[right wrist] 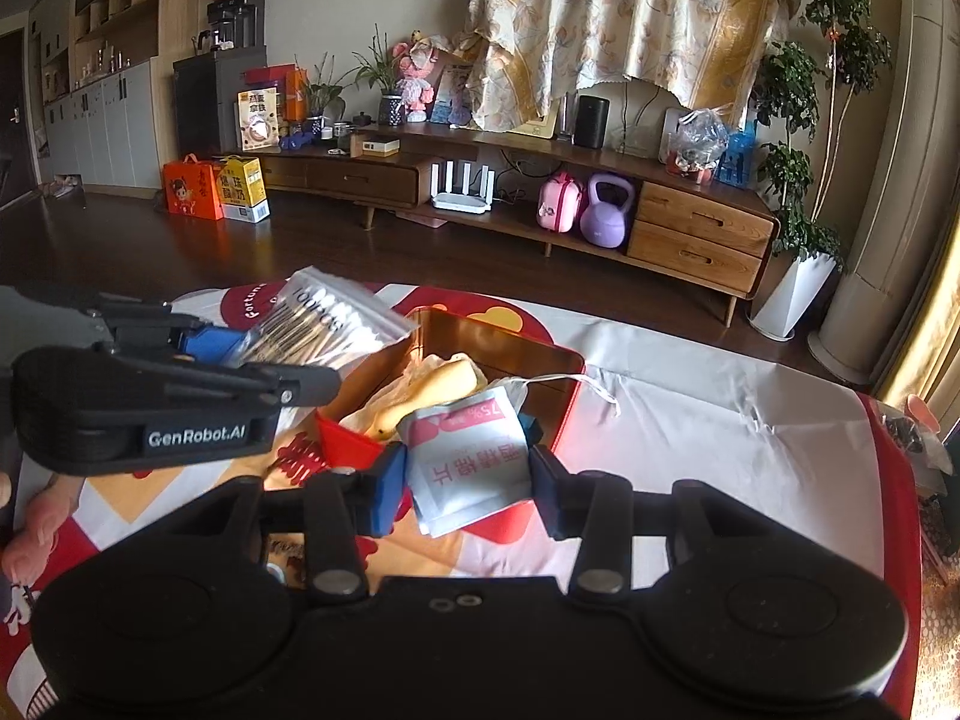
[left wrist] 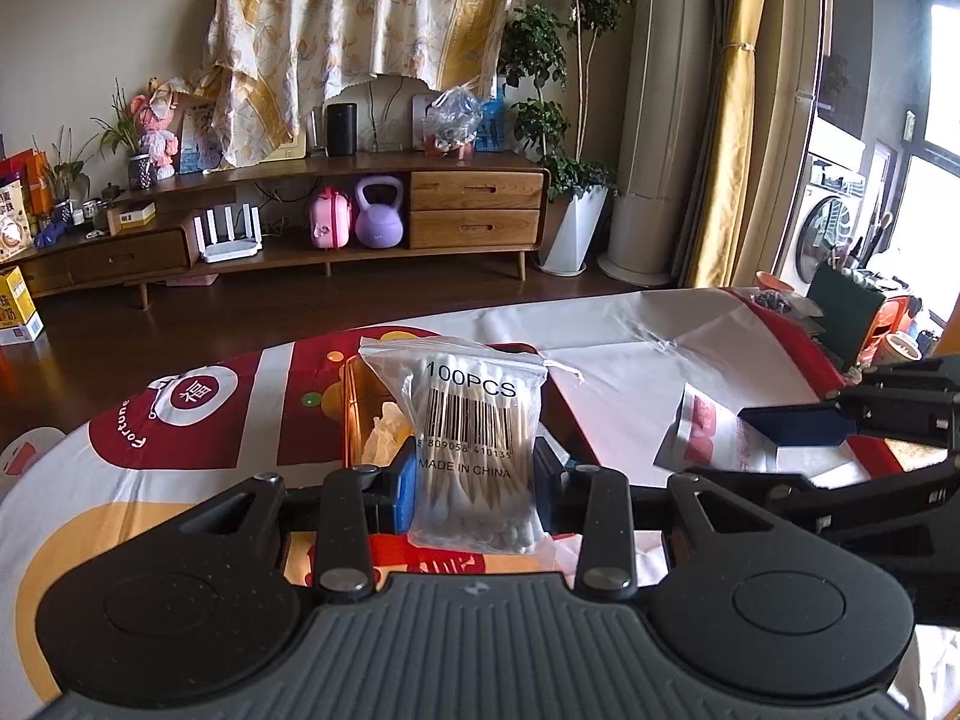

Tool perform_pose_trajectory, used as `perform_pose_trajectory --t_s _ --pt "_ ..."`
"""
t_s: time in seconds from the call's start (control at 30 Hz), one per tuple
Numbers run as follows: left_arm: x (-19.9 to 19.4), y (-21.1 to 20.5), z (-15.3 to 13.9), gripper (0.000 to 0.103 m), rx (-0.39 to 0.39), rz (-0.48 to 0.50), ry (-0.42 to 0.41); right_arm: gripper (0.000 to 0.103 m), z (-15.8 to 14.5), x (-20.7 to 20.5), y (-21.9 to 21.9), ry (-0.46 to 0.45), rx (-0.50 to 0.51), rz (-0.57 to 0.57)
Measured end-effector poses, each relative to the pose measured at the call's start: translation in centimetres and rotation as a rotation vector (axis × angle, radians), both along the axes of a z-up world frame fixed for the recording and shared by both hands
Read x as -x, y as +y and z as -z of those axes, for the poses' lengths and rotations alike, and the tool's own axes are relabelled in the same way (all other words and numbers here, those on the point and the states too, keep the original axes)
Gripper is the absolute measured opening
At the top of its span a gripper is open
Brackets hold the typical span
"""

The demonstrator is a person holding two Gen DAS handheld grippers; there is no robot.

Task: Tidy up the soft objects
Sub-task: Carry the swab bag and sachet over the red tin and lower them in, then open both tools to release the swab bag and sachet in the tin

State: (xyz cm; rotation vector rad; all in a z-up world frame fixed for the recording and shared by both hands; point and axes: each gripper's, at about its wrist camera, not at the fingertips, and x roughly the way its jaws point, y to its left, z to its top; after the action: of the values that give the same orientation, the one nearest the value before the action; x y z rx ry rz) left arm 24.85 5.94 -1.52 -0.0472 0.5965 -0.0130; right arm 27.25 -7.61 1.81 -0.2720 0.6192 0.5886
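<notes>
The left tongs (left wrist: pixel 474 480) gripped a bag of cotton swabs (left wrist: pixel 471 444) upright above the desk (left wrist: pixel 630 324). The right tongs (right wrist: pixel 468 480) clamped a white packet (right wrist: pixel 471 468); just beyond them sat the red tray (right wrist: pixel 564 396).

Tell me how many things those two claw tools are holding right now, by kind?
Bag of cotton swabs: 1, clamped in the left gripper
White sachet with pink print: 1, clamped in the right gripper
Total: 2
</notes>
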Motion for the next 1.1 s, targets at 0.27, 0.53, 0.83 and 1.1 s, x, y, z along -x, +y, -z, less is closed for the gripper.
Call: perform_pose_trajectory --t_s 0.27,0.53,0.83,1.1 --pt "-3.4 1.9 1.7 0.036 -0.002 -0.042 0.038 0.043 1.3 -3.4 1.0 0.014 0.011 0.017" --pt "-7.4 3.2 3.0 0.036 0.033 -0.031 0.052 0.044 3.3 -6.6 2.2 0.052 0.022 0.018" --pt "-11.6 3.1 5.3 0.036 0.042 -0.01 0.113 0.043 6.4 -8.7 4.3 0.088 0.062 -0.008" --pt "-14.4 3.6 7.0 0.036 0.069 -0.018 0.151 0.043 8.0 -10.3 5.4 0.112 0.061 -0.042"
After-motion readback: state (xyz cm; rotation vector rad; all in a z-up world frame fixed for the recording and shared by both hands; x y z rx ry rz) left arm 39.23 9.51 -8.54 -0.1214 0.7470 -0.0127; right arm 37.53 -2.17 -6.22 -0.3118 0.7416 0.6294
